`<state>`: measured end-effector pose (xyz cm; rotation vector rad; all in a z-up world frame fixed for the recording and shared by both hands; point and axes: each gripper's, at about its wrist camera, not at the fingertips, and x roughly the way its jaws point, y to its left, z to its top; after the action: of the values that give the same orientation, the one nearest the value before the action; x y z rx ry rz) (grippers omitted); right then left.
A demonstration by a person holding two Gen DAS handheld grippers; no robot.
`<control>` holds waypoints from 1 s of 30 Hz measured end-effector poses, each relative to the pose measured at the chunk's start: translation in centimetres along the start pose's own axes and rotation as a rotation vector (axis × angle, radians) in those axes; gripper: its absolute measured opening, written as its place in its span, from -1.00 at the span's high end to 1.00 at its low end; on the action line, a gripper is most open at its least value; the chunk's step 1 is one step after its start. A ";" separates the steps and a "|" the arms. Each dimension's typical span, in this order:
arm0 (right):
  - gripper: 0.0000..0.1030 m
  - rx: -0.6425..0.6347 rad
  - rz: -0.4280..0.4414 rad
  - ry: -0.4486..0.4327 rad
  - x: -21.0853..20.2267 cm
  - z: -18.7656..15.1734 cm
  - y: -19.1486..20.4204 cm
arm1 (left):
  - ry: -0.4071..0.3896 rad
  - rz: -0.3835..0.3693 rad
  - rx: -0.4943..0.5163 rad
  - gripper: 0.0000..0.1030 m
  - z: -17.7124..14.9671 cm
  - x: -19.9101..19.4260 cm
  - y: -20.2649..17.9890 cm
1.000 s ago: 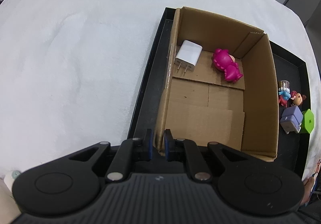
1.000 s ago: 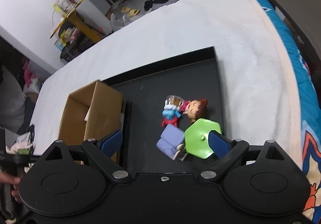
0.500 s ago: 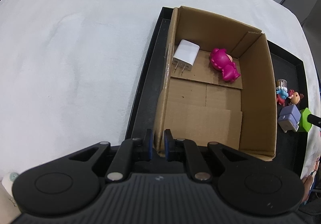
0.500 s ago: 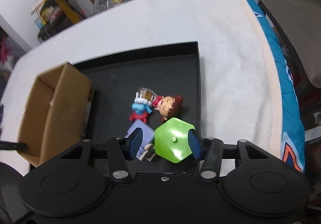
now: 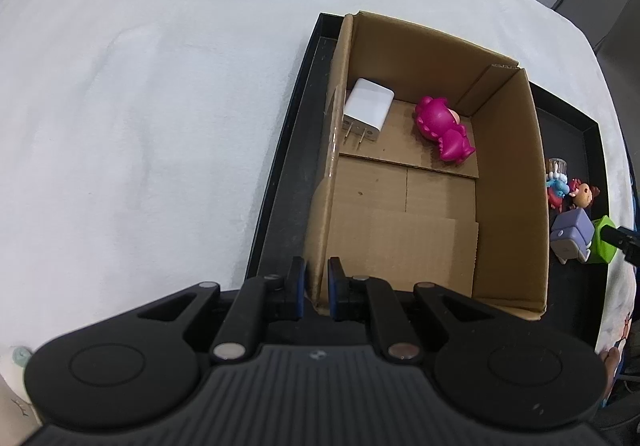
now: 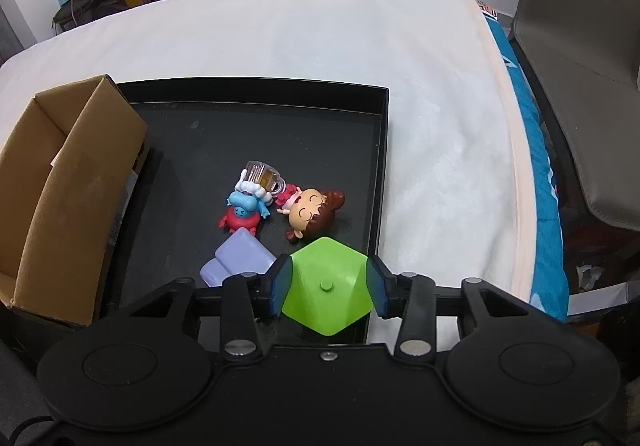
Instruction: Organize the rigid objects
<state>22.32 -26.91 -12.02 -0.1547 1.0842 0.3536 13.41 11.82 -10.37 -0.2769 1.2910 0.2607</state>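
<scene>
My left gripper (image 5: 316, 288) is shut on the near wall of the open cardboard box (image 5: 508, 174), which stands in the black tray (image 5: 280, 182). Inside the box lie a white charger (image 5: 368, 108) and a pink toy (image 5: 442, 128). In the right wrist view my right gripper (image 6: 326, 280) is closing, its blue pads against both sides of the green hexagonal block (image 6: 324, 258) at the tray's near right corner. A purple block (image 6: 240, 258) touches the green one on its left. Beyond them lie a doll figure (image 6: 310, 212), a blue and red figure (image 6: 242, 212) and a clear mug (image 6: 262, 174).
The tray (image 6: 240, 126) rests on a white blanket (image 6: 440, 126) over a bed. A grey chair (image 6: 580, 66) stands to the right of the bed. The tray's right rim runs close beside the green block. Bare tray floor lies between the box (image 6: 68, 182) and the toys.
The right gripper's jaws have come in from wide apart onto the green block's sides, and it dropped and turned toward the block. The left gripper kept its hold on the box.
</scene>
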 end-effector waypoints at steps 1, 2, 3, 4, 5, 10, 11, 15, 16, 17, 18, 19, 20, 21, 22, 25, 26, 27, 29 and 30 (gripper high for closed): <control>0.11 -0.003 -0.007 0.008 0.1 0.0 0.1 | -0.002 -0.001 -0.002 0.80 0.0 0.0 0.0; 0.07 0.004 0.006 0.013 0.2 0.0 0.0 | -0.002 -0.002 -0.002 0.80 0.0 -0.1 0.1; 0.03 0.012 0.022 0.019 0.3 0.0 0.0 | -0.002 -0.002 -0.001 0.80 0.0 -0.1 0.1; -0.01 0.014 0.031 0.027 0.5 -0.1 0.0 | -0.002 -0.002 0.001 0.80 0.0 -0.1 0.1; -0.01 0.010 0.035 0.032 0.6 -0.1 0.1 | -0.002 -0.001 0.001 0.80 0.0 -0.1 0.1; -0.01 -0.005 0.037 0.038 0.9 -0.3 0.5 | -0.002 -0.003 0.000 0.80 0.1 -0.2 0.1; -0.01 -0.003 0.041 0.044 0.9 -0.3 0.5 | -0.002 -0.002 0.000 0.80 0.1 -0.1 0.1; -0.01 0.006 0.027 0.049 0.5 -0.4 0.5 | 0.000 -0.001 0.000 0.80 0.2 -0.1 0.0; -0.01 0.001 0.019 0.047 0.4 -0.5 0.5 | 0.000 -0.001 0.001 0.80 0.2 -0.1 0.0; -0.01 -0.002 0.013 0.045 0.3 -0.6 0.5 | 0.001 0.000 0.003 0.80 0.2 -0.1 0.0; -0.01 -0.001 0.012 0.046 0.2 -0.7 0.4 | 0.001 0.001 0.004 0.80 0.2 0.0 -0.1; -0.02 0.002 0.015 0.048 0.2 -0.7 0.3 | 0.001 0.001 0.004 0.80 0.2 -0.1 -0.1; -0.07 0.009 0.016 0.052 0.2 -0.7 0.1 | 0.001 0.001 0.004 0.80 0.2 0.0 -0.1; -0.09 0.013 0.009 0.053 0.1 -0.7 0.0 | 0.000 0.001 0.004 0.80 0.2 -0.1 -0.1; -0.15 0.013 -0.001 0.053 0.1 -0.6 0.0 | 0.000 0.001 0.003 0.80 0.2 0.0 -0.1; -0.20 0.043 -0.001 0.060 0.1 -0.6 -0.4 | 0.002 0.001 0.003 0.80 0.2 0.0 0.0; -0.20 0.049 0.006 0.061 0.1 -0.6 -0.4 | 0.001 0.001 0.002 0.80 0.2 0.0 0.0; -0.20 0.049 0.007 0.062 0.1 -0.6 -0.4 | 0.001 0.001 0.003 0.79 0.2 -0.1 0.0; -0.20 0.046 0.005 0.066 0.2 -0.7 -0.2 | 0.001 0.000 0.004 0.79 0.2 -0.1 0.0; -0.20 0.041 0.008 0.071 0.3 -0.8 -0.1 | 0.000 -0.001 0.003 0.80 0.2 -0.1 0.0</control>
<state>21.81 -27.21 -12.66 -0.1269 1.1618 0.3347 13.51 11.91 -10.20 -0.2750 1.2910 0.2574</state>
